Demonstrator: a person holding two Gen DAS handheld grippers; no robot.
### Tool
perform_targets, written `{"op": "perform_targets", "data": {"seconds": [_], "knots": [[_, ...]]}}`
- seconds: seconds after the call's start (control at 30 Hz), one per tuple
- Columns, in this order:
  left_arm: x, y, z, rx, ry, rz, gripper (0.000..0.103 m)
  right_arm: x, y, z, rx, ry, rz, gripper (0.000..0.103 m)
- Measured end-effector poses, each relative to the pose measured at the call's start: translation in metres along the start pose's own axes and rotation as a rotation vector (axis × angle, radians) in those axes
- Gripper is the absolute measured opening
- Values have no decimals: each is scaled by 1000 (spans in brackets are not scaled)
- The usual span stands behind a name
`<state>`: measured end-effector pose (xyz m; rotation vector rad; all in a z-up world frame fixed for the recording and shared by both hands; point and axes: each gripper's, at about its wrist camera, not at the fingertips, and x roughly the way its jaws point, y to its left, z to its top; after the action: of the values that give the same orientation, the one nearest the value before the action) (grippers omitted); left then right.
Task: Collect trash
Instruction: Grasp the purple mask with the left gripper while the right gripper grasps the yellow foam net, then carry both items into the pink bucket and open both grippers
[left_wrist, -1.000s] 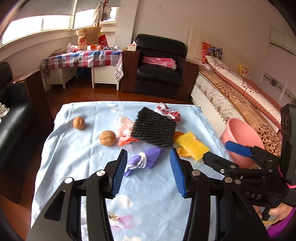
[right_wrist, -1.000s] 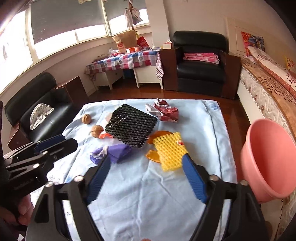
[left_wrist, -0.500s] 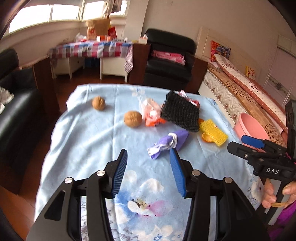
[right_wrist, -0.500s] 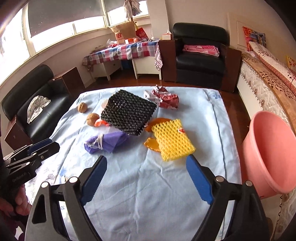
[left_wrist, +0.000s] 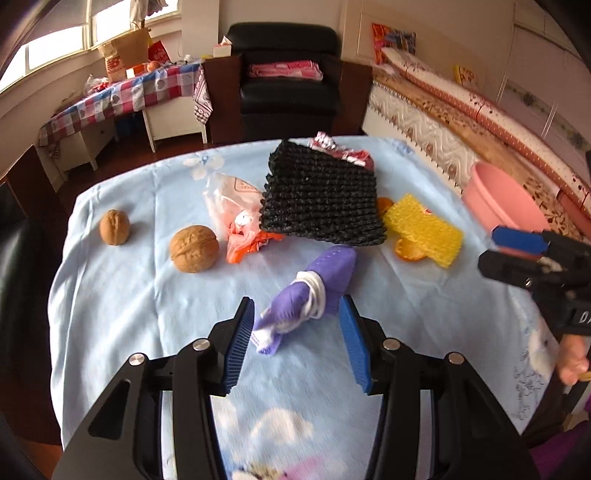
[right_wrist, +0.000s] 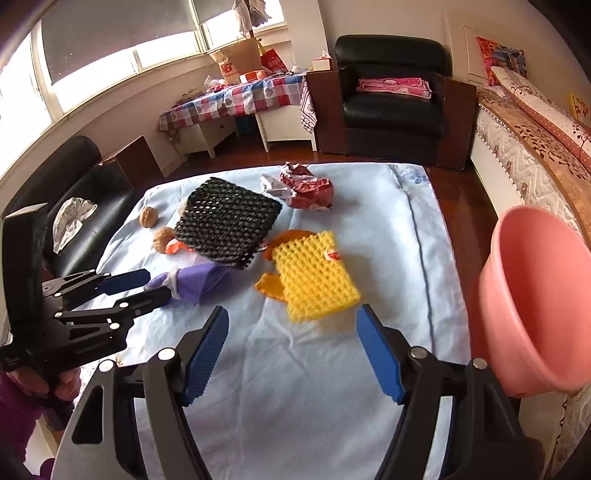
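Blue tablecloth (left_wrist: 122, 295), crumpled purple glove (left_wrist: 314, 291), white cuff

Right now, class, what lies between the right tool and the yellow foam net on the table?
Only bare blue cloth. In the right wrist view the right tool, its jaws closing on nothing, sits just short of the yellow foam net.

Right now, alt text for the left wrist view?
The open left gripper straddles the near end of a purple wrapper on a pale blue tablecloth, pads not pressing it. Beyond lie two walnuts, black foam netting and yellow foam netting; a pink basin stands right.
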<state>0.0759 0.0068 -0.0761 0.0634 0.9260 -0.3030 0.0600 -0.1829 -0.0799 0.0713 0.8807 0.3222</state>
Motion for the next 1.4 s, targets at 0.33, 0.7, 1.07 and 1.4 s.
{"op": "perform_targets", "data": {"seconds": [0.33,0.7,1.07,1.4], "knots": [[6,6,-6,-25,6,-44,28,38,-18,18,42,60,21,62],[-29,0,-17,-50,-44,-129,26,55,-32,21,89,84,-12,47],[-49,-10,-22,-72,-67,-135,26,51,-29,14,65,86,16,11],[-64,-26,-13,-79,-116,-156,26,-4,-23,5,60,-17,31,10]]}}
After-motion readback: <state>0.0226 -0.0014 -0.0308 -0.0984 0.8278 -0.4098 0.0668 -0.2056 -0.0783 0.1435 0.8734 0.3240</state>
